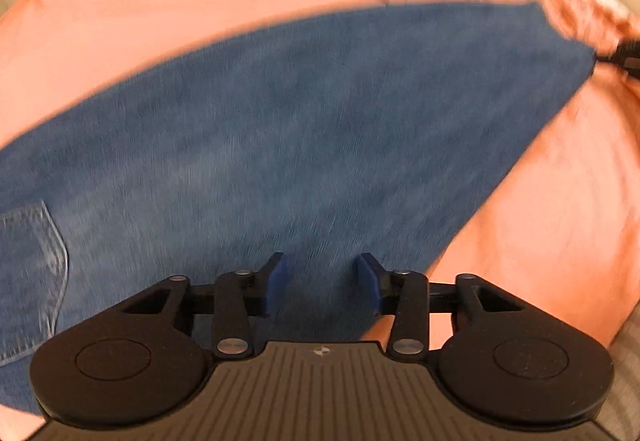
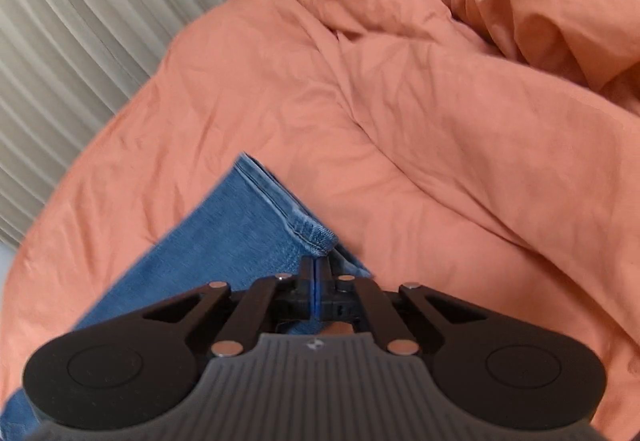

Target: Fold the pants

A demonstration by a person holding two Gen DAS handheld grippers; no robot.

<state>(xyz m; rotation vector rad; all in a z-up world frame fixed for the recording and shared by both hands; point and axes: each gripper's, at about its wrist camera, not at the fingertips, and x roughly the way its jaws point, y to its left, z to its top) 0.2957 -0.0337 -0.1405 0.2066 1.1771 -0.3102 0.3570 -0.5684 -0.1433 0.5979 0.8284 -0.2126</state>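
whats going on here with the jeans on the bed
A person with a hand-held gripper in each hand is folding blue jeans laid out on an orange duvet. The right hand-held gripper is shut at the hem of a leg. The left hand-held gripper is open above the denim, gripping nothing.

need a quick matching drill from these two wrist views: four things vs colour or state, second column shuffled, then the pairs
Things:
1. jeans
2. bedcover
3. left claw
4. right claw

Colour or state:
A. orange, wrinkled
B. shut at the trouser hem
C. blue denim, laid flat
D. open above the denim

Pairs: 1-C, 2-A, 3-D, 4-B
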